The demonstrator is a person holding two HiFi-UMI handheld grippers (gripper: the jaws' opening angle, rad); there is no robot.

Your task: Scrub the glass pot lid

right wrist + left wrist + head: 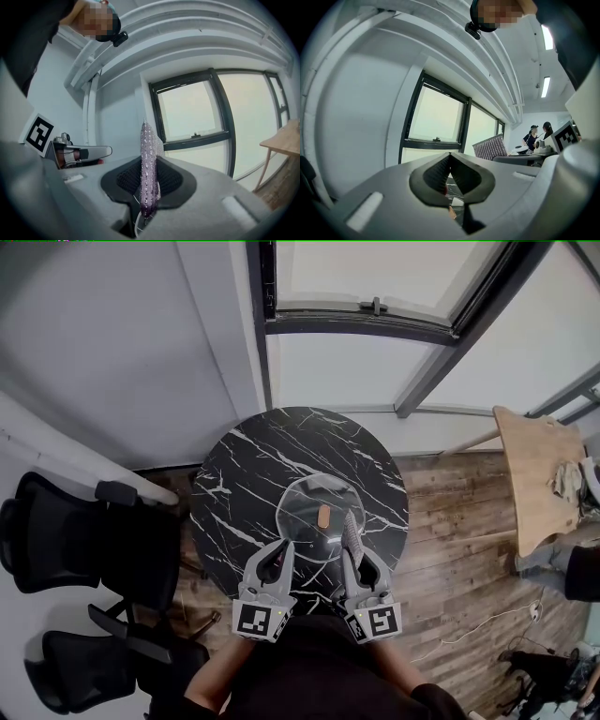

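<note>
**Inspector:** Report position of the glass pot lid (pixel 302 502).

**Surveyor:** Found flat on the round black marble table (pixel 267 446), on the half nearer the person. Carries an orange knob (pixel 324 517) on top, roughly midway between table centre and near edge.

**Inspector:** State the tools.

**Surveyor:** Right gripper (pixel 356 554): closed firmly on a purple glittery scrub pad (pixel 350 526). Held edge-on, long axis in line with the jaws, aimed from the table's near edge toward its centre. Left gripper (pixel 281 549): drawn together at the tips, poised at the lid's rim on the table's near side. Cannot settle whether nipping that rim or merely beside it.

**Inspector:** Identify the relation governing the next move.

**Surveyor:** Judged thus: glass directly ahead of and below the pad, toward the table's centre, with the knob just beside the pad's far tip. Puts the right gripper nearer the working surface and leaves the left better placed to steady the rim. Cannot judge contact between pad and glass.

**Inspector:** Compare views.

**Surveyor:** From the head view alone: lid, table and both tools together. Confirmed in the right gripper view: a bite on both faces of the scrub pad (pixel 149 154), but no lid at all. In the left gripper view: only a sliver of marble below the closed tips, and nothing certain of the lid
</note>
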